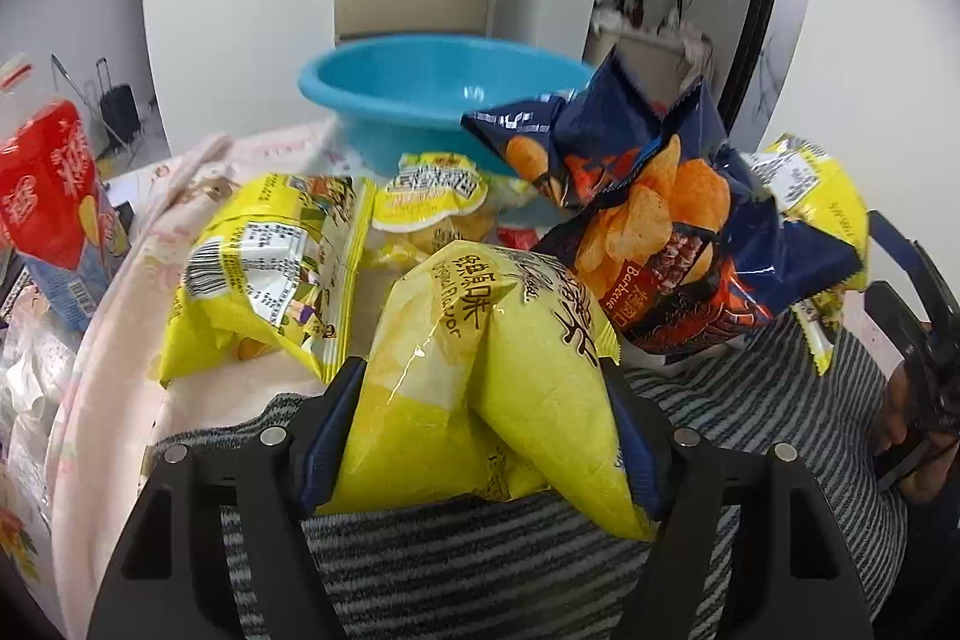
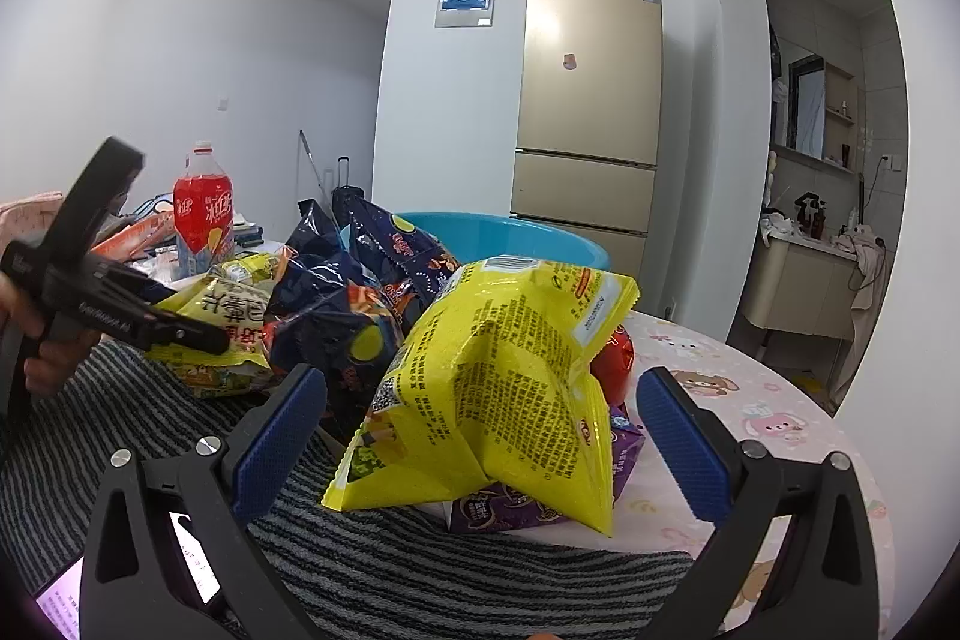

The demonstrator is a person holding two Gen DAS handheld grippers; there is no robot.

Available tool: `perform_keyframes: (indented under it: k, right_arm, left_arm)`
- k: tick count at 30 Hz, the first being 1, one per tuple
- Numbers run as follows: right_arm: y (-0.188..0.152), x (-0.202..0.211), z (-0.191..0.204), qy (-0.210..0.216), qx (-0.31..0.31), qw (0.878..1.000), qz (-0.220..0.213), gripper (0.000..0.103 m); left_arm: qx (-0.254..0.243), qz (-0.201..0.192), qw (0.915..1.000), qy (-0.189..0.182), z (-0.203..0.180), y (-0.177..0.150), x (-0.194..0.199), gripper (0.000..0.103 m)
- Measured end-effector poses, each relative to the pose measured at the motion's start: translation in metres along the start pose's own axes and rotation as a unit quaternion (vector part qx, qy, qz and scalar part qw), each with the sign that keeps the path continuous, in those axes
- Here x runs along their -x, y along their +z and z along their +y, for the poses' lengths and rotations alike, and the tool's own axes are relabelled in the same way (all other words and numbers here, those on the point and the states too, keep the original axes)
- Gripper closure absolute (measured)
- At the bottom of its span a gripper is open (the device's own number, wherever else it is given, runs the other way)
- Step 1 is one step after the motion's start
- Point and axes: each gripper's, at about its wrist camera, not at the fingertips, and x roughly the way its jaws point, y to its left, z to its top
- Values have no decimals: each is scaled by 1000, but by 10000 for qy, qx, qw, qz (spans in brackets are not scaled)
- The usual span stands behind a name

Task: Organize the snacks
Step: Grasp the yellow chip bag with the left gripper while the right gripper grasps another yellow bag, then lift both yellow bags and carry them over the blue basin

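My left gripper [image 1: 480, 370] is shut on a yellow original-flavour chip bag [image 1: 528, 340], whose sides are squeezed between the blue pads. Behind it lie a yellow barcode bag [image 1: 264, 274], a small yellow packet [image 1: 432, 196] and a dark blue barbecue chip bag [image 1: 660, 232]. A blue basin [image 1: 420, 100] stands at the back. In the right wrist view my right gripper [image 2: 483, 379] is open, its pads wide apart on either side of a large yellow bag [image 2: 510, 376] without touching it. The left gripper [image 2: 180, 334], in a hand, shows there at the left.
A red drink bottle [image 2: 203, 214] stands at the far left. A striped grey cloth [image 2: 420, 568] covers the near table, a pink patterned tablecloth [image 2: 750, 400] the right. A purple packet [image 2: 510, 511] lies under the large yellow bag. A gold fridge [image 2: 588, 100] stands behind.
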Motion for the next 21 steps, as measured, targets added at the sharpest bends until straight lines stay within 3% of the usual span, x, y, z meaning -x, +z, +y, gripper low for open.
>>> perform_keyframes:
  k: [5,10,16,18,21]
  right_arm:
    - [8,11,-7,-39,-133,9998,-138,0]
    - [22,-9,-8,-220,-137,9985,478,0]
    - [11,-54,-25,58,-781,9879,1340,0]
    - [5,-59,-27,161,-897,9857,1415,11]
    - [4,-53,-27,158,-905,9874,1286,14]
  left_arm:
    - [-170,-708,9973,45,-11,-11,23,27]
    - [-168,-1089,9938,167,-14,-16,36,27]
    - [121,-1501,9884,210,-3,-19,55,27]
    - [202,-1609,9865,219,0,-19,59,27]
    - [247,-1684,9852,214,1,-18,63,27]
